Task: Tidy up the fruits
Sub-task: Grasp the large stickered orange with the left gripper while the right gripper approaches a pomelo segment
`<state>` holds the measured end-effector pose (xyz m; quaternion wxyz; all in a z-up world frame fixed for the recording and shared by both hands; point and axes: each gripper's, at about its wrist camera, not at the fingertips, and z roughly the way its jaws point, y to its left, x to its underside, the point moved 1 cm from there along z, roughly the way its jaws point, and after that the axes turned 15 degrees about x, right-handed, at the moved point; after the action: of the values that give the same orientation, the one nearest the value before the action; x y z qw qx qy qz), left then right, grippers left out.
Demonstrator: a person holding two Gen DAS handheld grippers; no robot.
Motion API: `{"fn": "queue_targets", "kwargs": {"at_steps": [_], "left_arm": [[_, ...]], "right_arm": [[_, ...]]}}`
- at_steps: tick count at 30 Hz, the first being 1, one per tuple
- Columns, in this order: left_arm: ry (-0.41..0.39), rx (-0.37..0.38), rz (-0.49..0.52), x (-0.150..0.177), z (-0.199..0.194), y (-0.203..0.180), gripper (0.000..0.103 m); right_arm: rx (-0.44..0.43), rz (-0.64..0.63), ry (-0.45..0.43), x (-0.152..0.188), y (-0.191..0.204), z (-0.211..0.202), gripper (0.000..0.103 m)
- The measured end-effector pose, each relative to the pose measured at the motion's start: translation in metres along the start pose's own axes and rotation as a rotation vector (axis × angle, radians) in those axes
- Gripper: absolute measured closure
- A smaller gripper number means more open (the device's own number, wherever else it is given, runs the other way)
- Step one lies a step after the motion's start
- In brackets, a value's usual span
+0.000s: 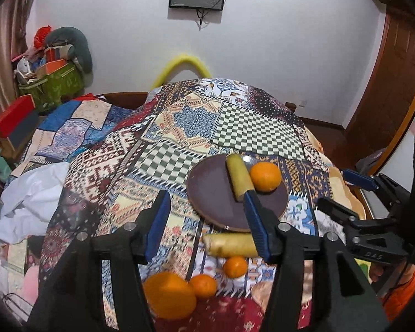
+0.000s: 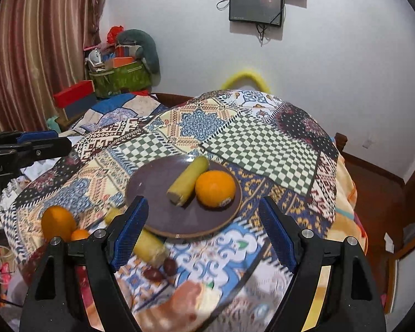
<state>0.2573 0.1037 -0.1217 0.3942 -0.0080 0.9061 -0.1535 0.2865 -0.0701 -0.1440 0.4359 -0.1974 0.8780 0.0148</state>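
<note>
A brown plate lies on the patchwork cloth and holds a yellow cylindrical fruit piece beside a big orange. My left gripper hovers open and empty just short of the plate. My right gripper is also open and empty, at the plate's near rim. On the cloth nearer to me lie a second yellow piece, a large orange, two small oranges and two dark red fruits.
The patchwork cloth drapes a rounded table. A bed with a white sheet lies to the left. A green box of clutter and a red box stand at the back left. A wooden door frame is at the right.
</note>
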Motion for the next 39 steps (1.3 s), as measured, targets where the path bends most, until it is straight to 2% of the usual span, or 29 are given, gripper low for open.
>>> {"fn": "queue_targets", "kwargs": {"at_steps": [12,26,30,33,35,39], "left_arm": [[0.054,-0.034,-0.013,0.053,-0.022,0.009,0.036],[0.186,-0.052,-0.135,0.126,0.004,0.038,0.036],[0.200,-0.064,-0.156,0.132,0.011,0.044,0.036],[0.202,-0.045,-0.194,0.132,0.017,0.051,0.036],[0.195,-0.042,-0.206,0.131,0.021,0.053,0.036],[0.180,-0.044,-0.200,0.127,0.025,0.054,0.036]], "right_arm": [[0.042,0.017,0.061,0.046,0.007,-0.024,0.021],[0.022,0.016,0.217,0.106,0.024,-0.010,0.021],[0.005,0.004,0.250,0.118,0.031,-0.005,0.020],[0.003,0.013,0.267,0.123,0.032,-0.003,0.011],[-0.011,0.022,0.286,0.128,0.034,-0.001,0.011],[0.016,-0.026,0.270,0.131,0.038,-0.002,0.011]]}}
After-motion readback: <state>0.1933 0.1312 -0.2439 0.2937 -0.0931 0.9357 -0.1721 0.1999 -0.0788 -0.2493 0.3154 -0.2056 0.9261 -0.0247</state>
